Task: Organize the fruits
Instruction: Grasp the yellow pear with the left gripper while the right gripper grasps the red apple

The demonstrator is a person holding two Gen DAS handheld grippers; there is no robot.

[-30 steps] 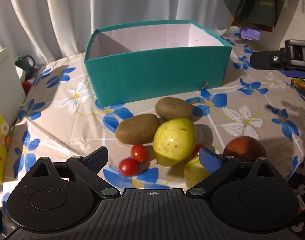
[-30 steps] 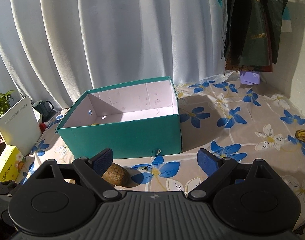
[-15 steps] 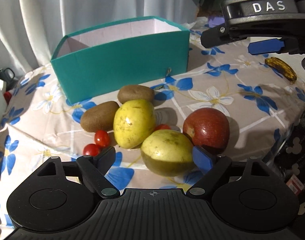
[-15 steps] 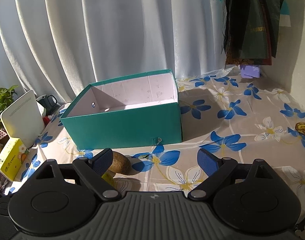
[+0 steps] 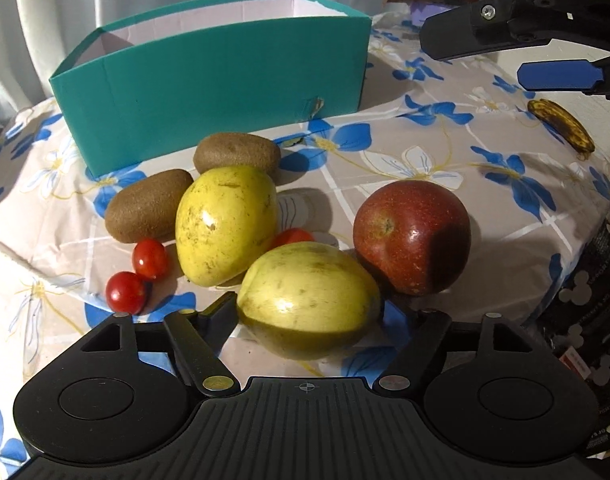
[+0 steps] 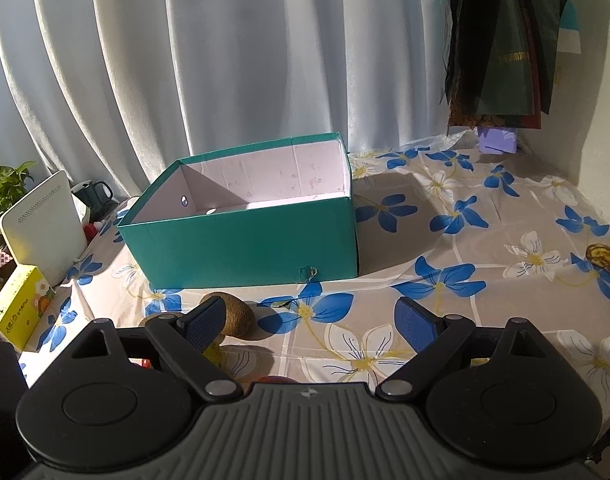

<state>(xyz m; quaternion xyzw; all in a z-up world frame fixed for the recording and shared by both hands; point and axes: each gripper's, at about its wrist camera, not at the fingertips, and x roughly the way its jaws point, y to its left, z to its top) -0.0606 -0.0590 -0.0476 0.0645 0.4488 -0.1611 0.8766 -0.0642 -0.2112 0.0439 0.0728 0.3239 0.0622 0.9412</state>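
L gripper [image 5: 307,312] low centre, jaws spread w/ pear [image 5: 305,300] between them, contact unclear | R gripper [image 6: 309,320] jaws spread, nothing between, above cloth [image 6: 445,240] | box [image 5: 209,80] upper left | apple [image 5: 413,236] right of pear | 2nd pear [image 5: 225,224], kiwis [image 5: 149,210] centre-left | tomatoes [image 5: 125,292] lower left.

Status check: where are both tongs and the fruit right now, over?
Left tongs open around the nearer yellow-green fruit, contact unclear. Right tongs open, holding nothing, facing the teal box. Red apple and second yellow fruit crowd close.
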